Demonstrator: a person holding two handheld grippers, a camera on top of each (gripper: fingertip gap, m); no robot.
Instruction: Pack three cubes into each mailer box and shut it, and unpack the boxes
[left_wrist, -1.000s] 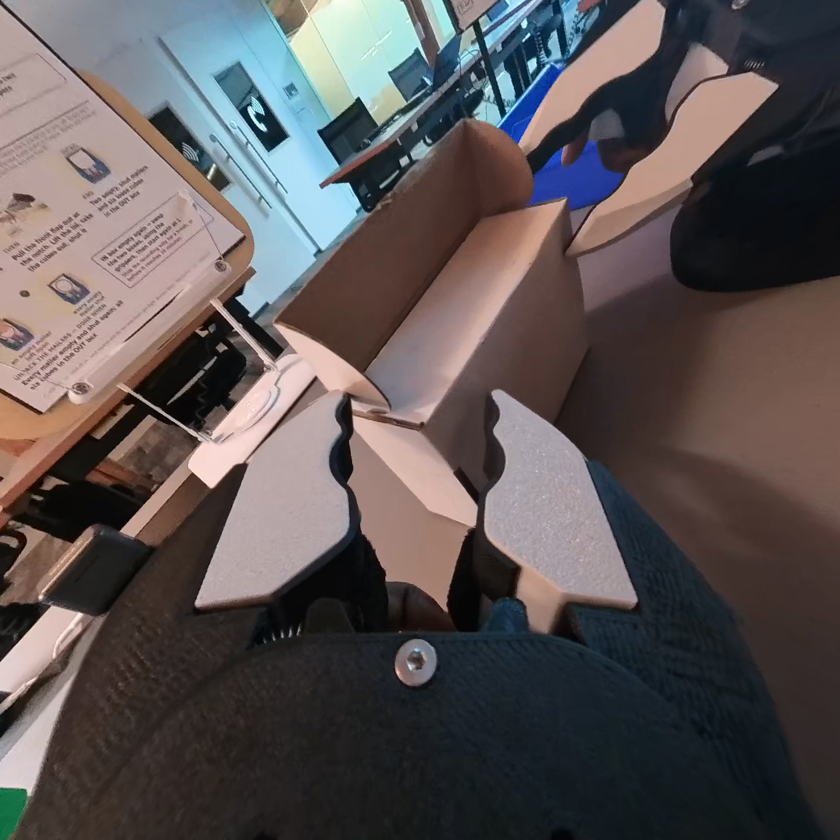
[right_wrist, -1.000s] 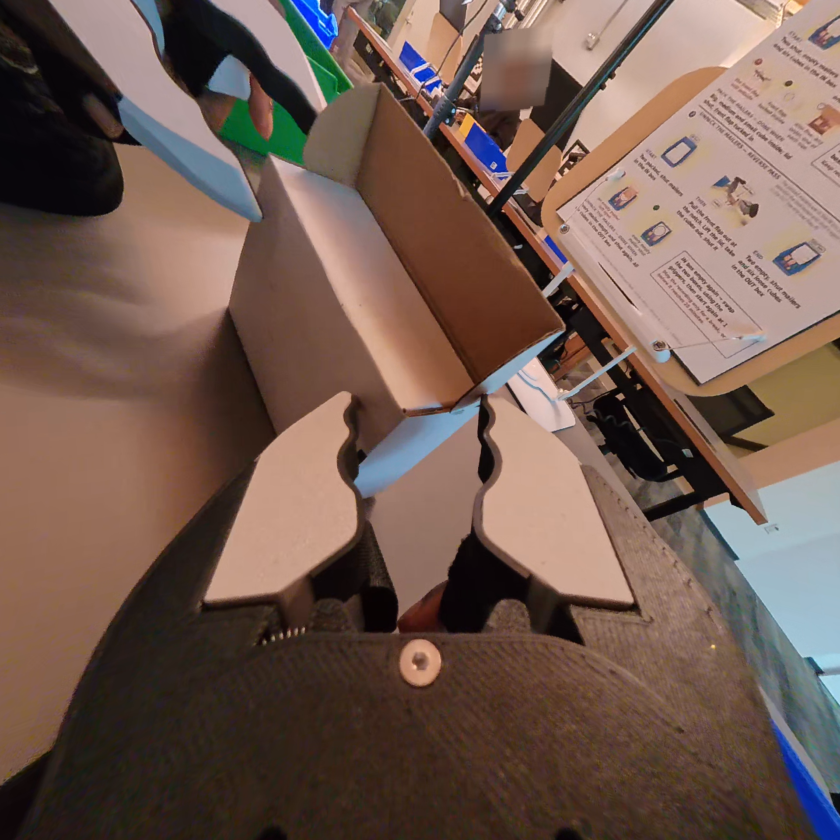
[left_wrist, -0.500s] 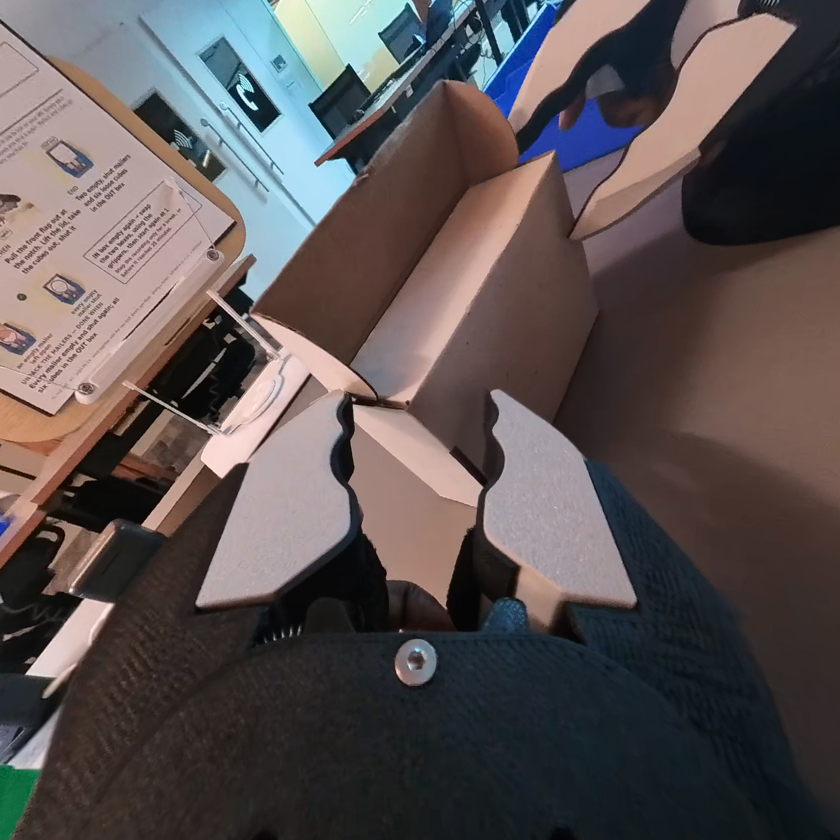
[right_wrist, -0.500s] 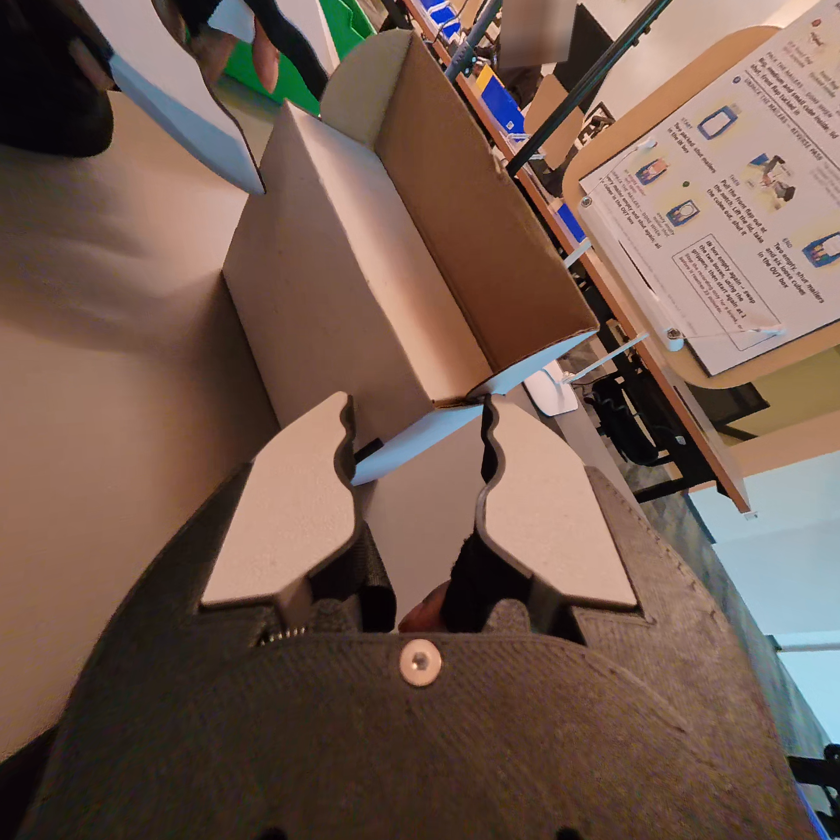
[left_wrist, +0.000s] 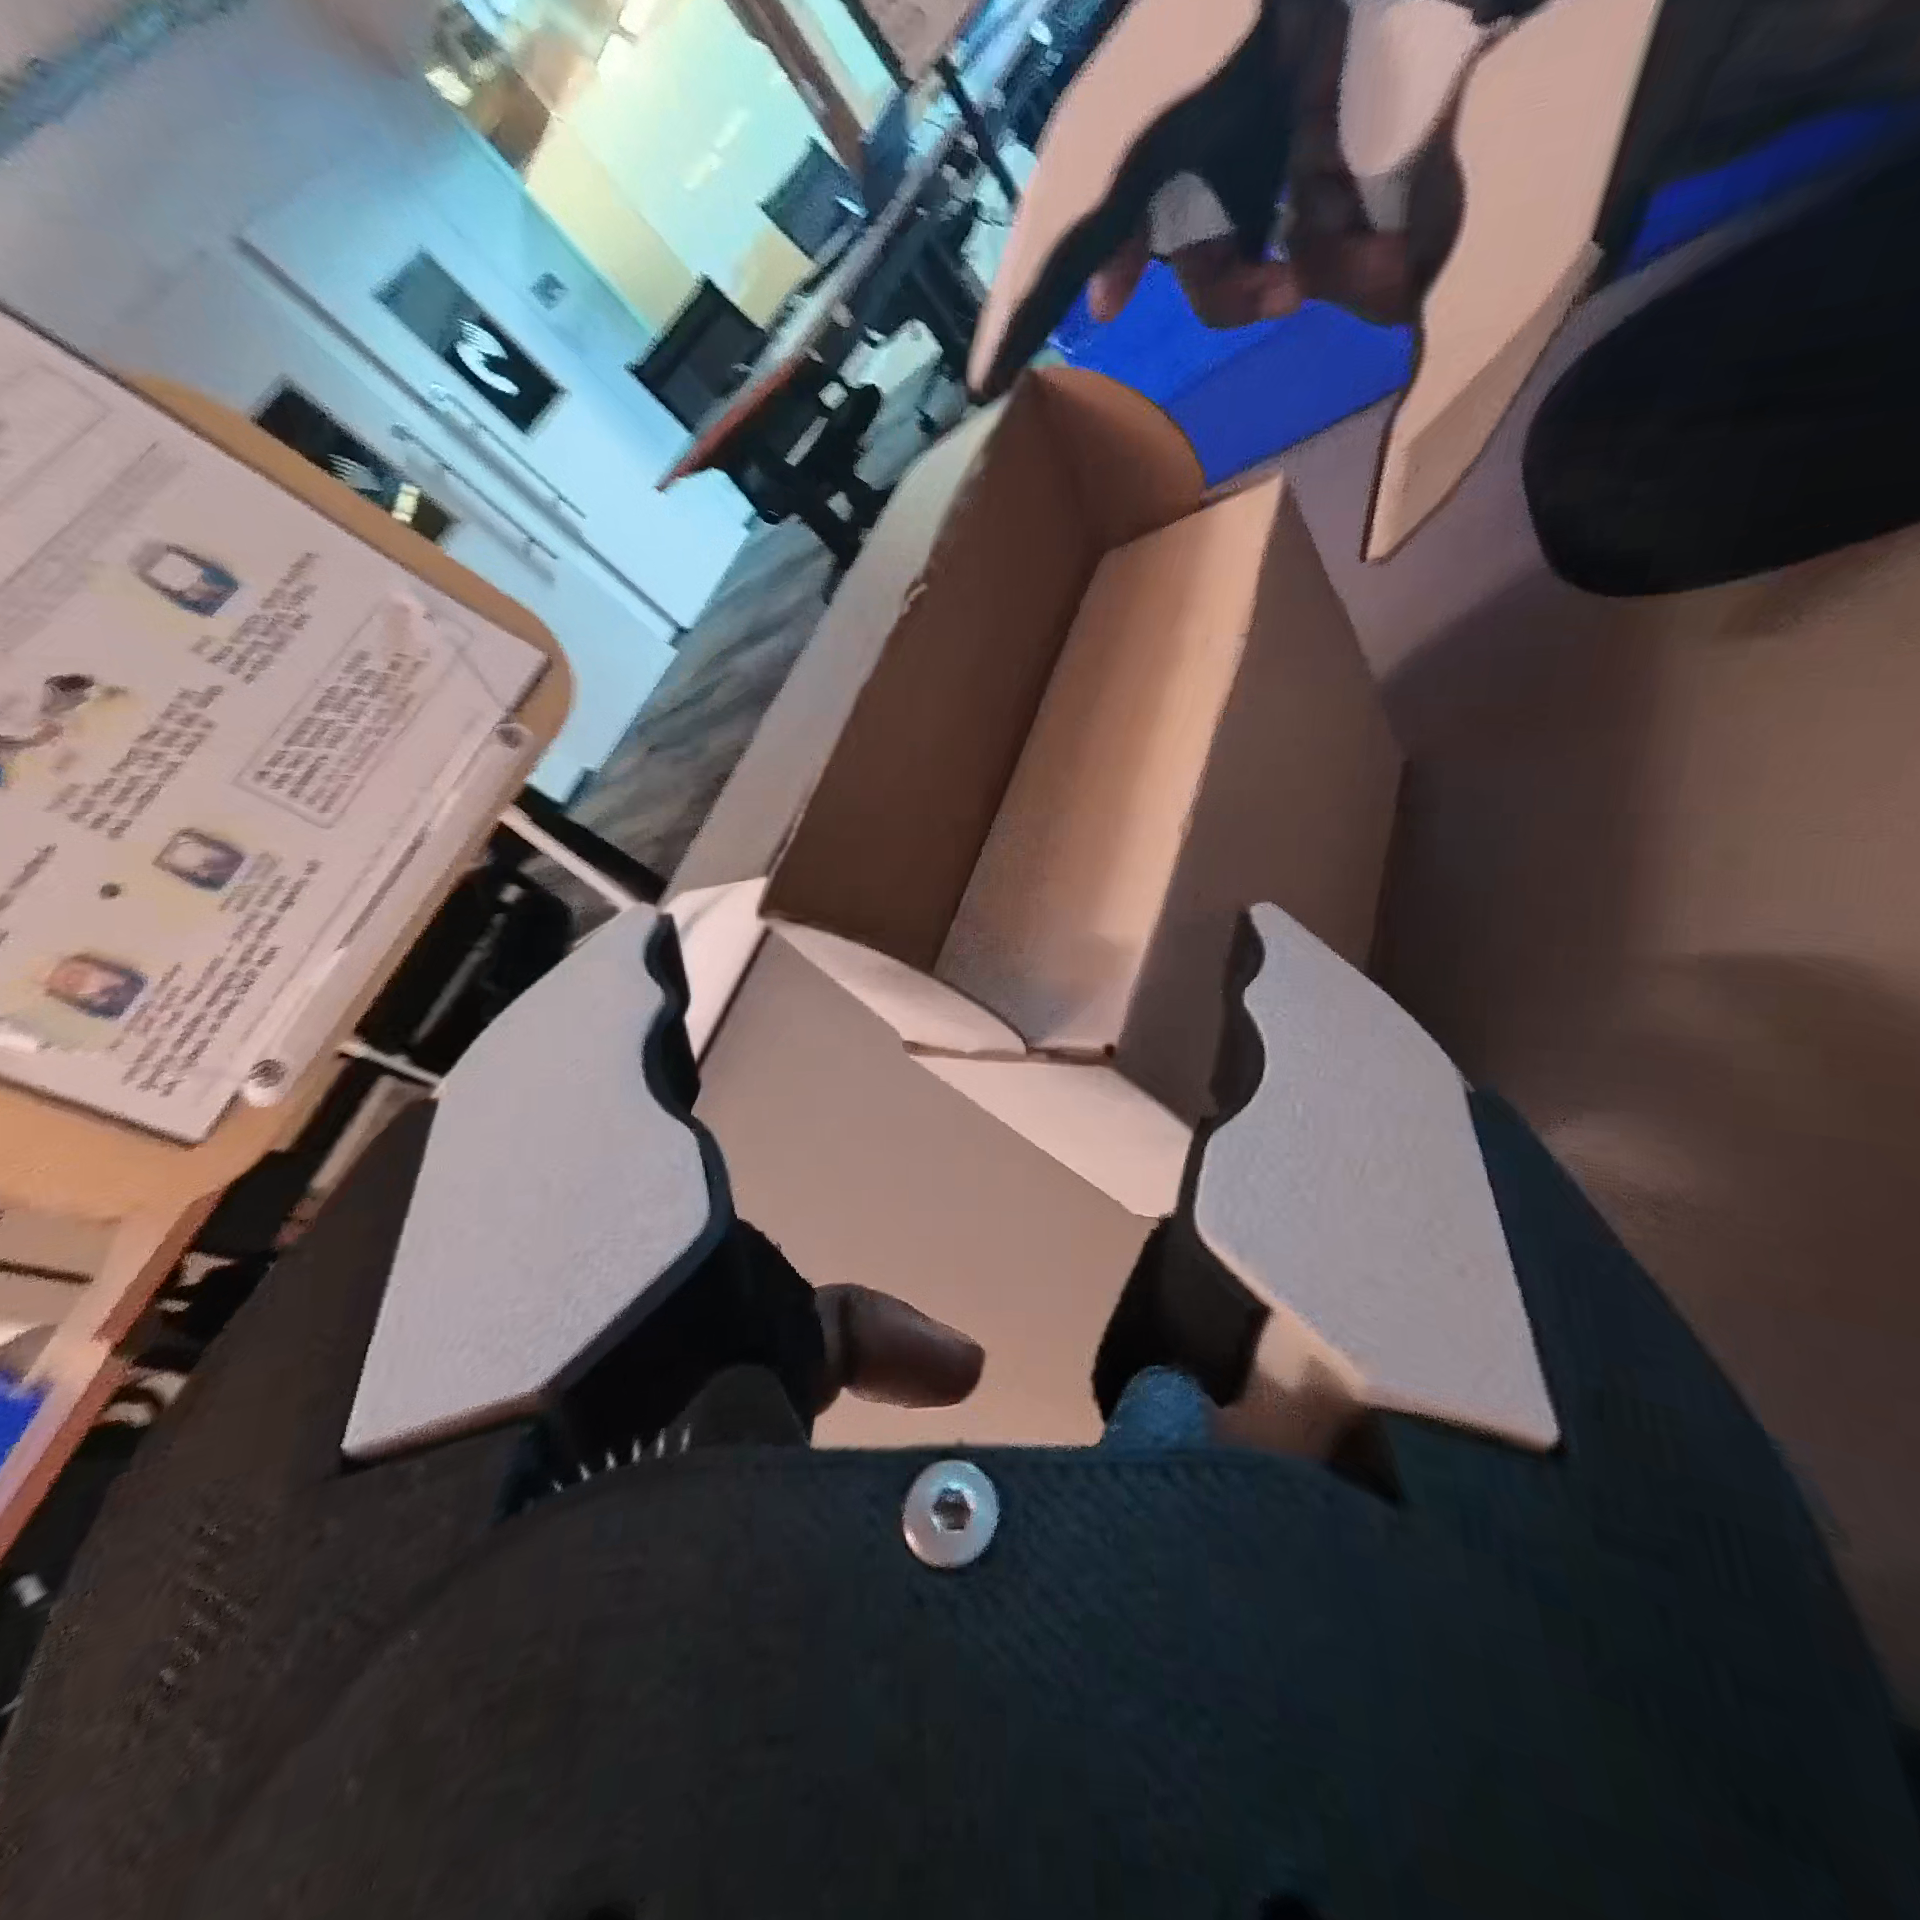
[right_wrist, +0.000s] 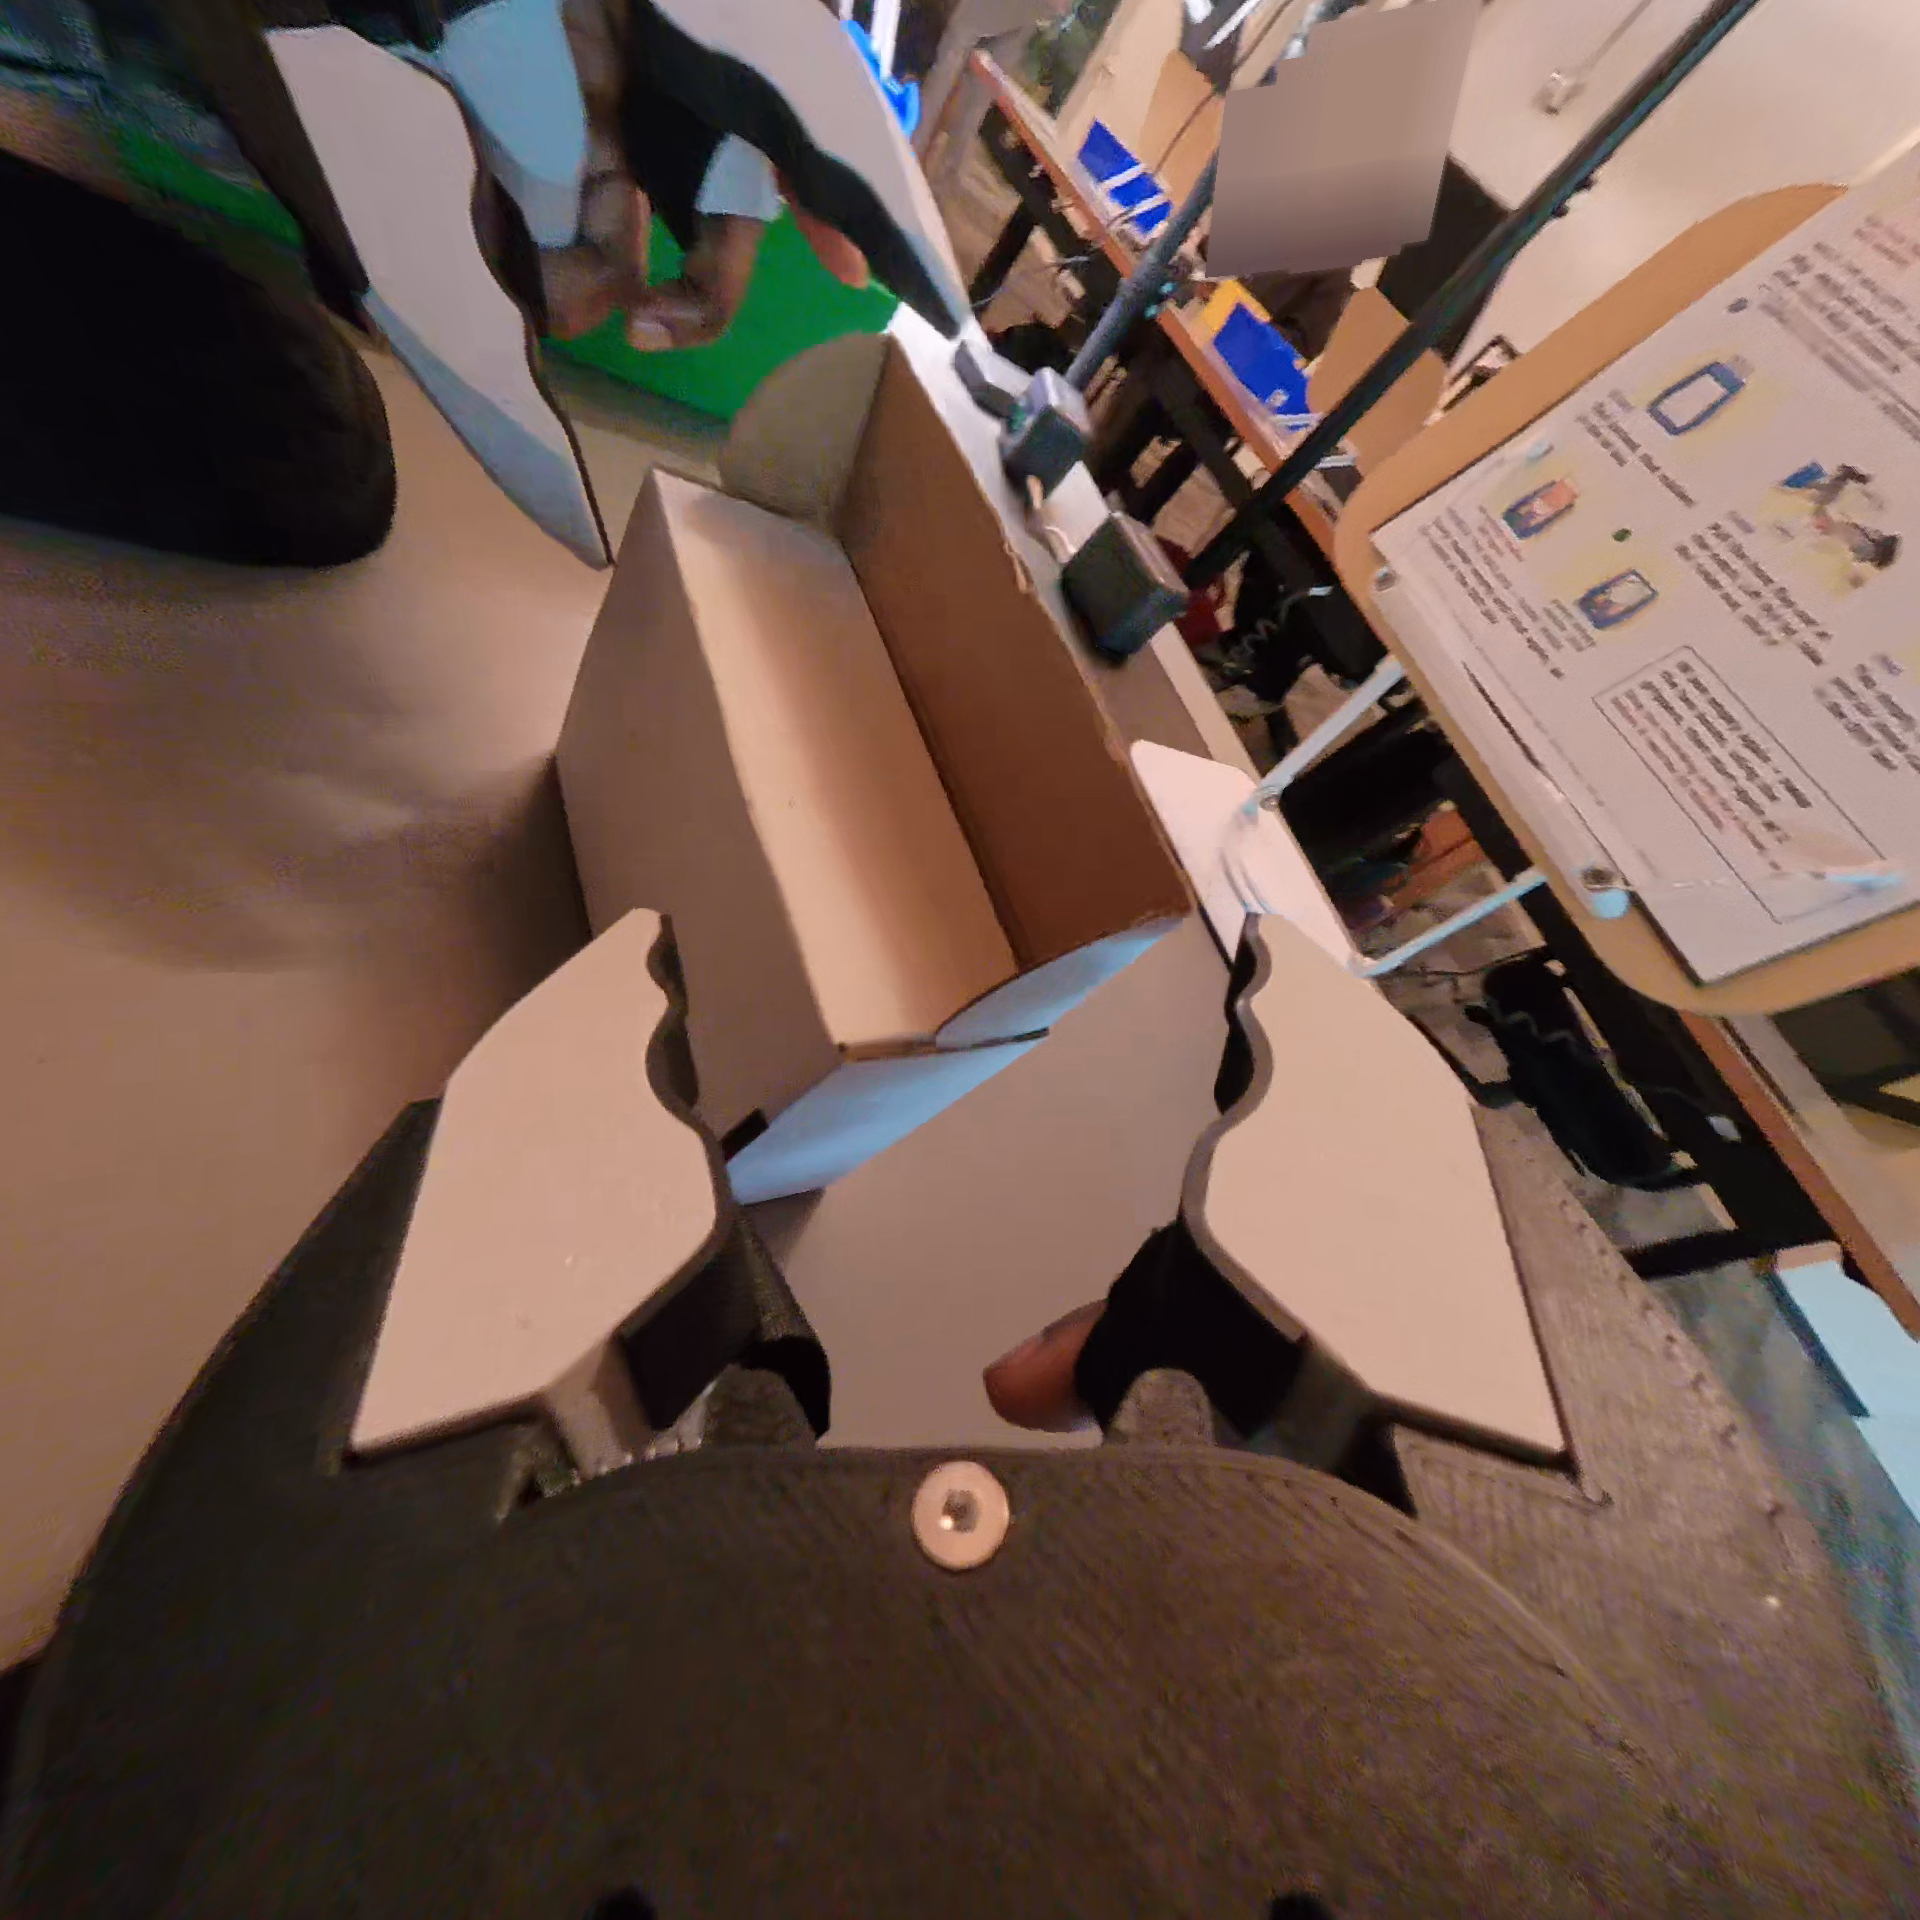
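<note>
1. With both tools spread wide and gripping nothing, I have the left gripper (left_wrist: 956, 1029) at one end of the mailer box (left_wrist: 1174, 790) and the right gripper (right_wrist: 951, 1023) at the other; the box sits on the tan table (right_wrist: 229, 790), lid raised, its inside hidden from me.
2. I judge the step is shutting it: I would guide the end flap (left_wrist: 940, 1101) inward before lowering the lid (left_wrist: 914, 675), keeping both ends level.
3. Left of the box in my left view, an instruction board (left_wrist: 218, 790) stands beyond the table edge, clear of the work.
4. Small dark devices (right_wrist: 1122, 582) sit near the box's far side; I would avoid sweeping them.
</note>
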